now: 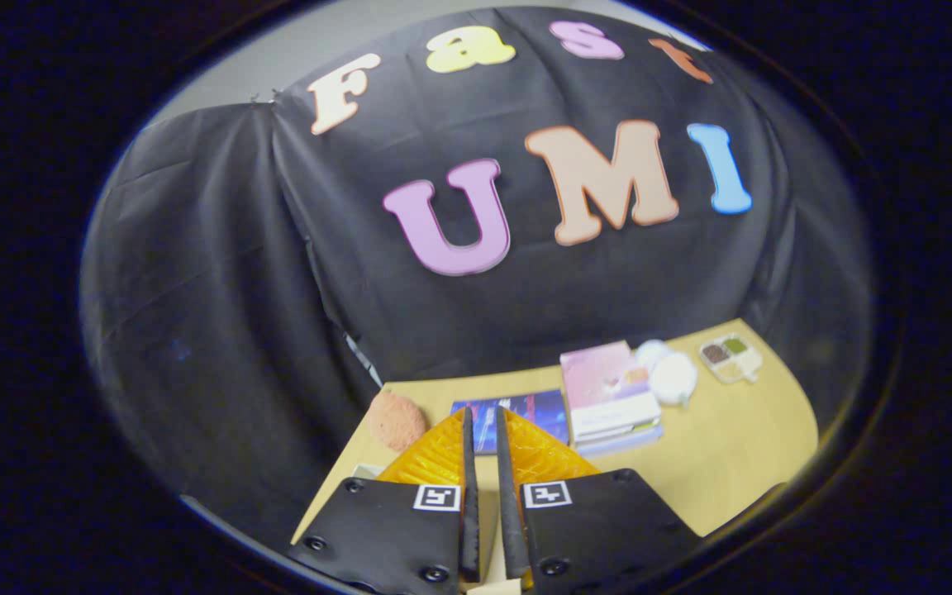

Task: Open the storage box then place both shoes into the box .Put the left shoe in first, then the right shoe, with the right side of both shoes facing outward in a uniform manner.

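Black cloth wall [220,273] draped in soft folds behind a pale wooden table [740,463], a strip of grey plain wall [278,58] above the cloth, all dimly and evenly lit from overhead.

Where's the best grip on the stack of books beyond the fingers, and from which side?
Probably its near long edge: the stack of books lies flat on the table, so that edge gives two faces for the fingers. Come in low from the gripper side; the white round things crowd its far end. The gripper's fingers are nearly closed, so open first.
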Demonstrator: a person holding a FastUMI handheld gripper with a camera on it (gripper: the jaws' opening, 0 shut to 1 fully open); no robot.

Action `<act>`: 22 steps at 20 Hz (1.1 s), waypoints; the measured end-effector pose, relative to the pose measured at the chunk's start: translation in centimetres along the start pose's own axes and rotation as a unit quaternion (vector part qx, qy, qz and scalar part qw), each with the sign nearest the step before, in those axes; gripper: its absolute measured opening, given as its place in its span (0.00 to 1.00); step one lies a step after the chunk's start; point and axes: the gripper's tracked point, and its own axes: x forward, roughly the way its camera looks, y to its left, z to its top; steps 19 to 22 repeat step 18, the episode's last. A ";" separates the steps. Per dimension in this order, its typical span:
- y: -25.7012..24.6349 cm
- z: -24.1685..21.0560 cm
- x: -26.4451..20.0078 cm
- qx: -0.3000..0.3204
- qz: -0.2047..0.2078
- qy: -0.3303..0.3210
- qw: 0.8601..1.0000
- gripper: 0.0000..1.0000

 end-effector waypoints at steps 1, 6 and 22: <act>0.0 2.1 -1.0 -0.012 -0.003 -0.026 1.000 0.14; 0.1 9.8 -4.2 -0.041 -0.005 -0.119 0.992 0.13; -0.2 18.0 -9.4 -0.082 -0.020 -0.203 0.976 0.13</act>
